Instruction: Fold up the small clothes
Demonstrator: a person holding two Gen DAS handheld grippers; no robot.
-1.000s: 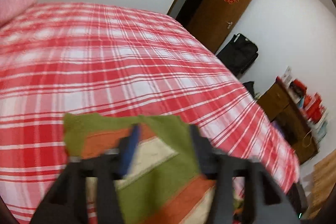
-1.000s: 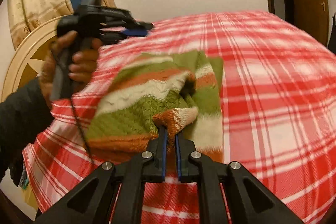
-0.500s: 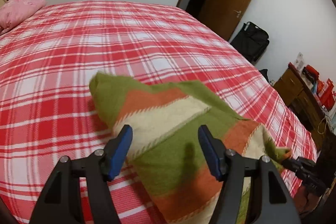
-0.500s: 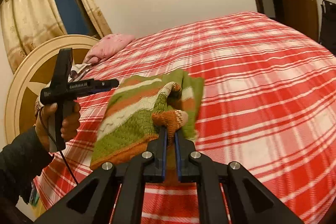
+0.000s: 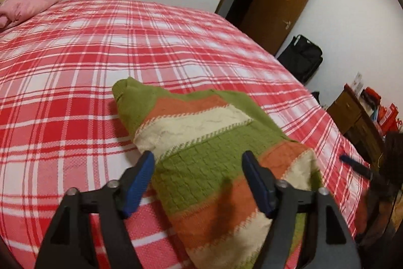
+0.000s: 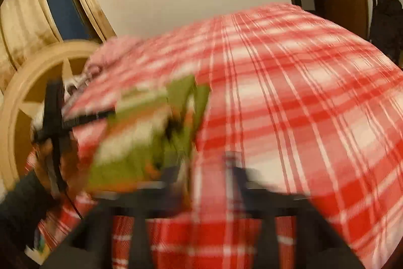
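Observation:
A small knitted sweater with green, orange and cream stripes lies folded on the red plaid bed. My left gripper is open and empty, its blue pads hovering above the sweater's near part. In the right wrist view, which is blurred by motion, the sweater lies to the left. My right gripper has its jaws apart and holds nothing; it is just right of the sweater's edge. The right gripper's tip also shows at the right edge of the left wrist view.
A pink pillow lies at the bed's head. A brown door, a black bag and a wooden cabinet with red items stand past the bed's far side. A round wooden headboard and a curtained window are on the left.
My right gripper has opened and let go of the sweater sleeve, and it is moving fast. My left gripper has stayed open over the sweater and drawn back a little.

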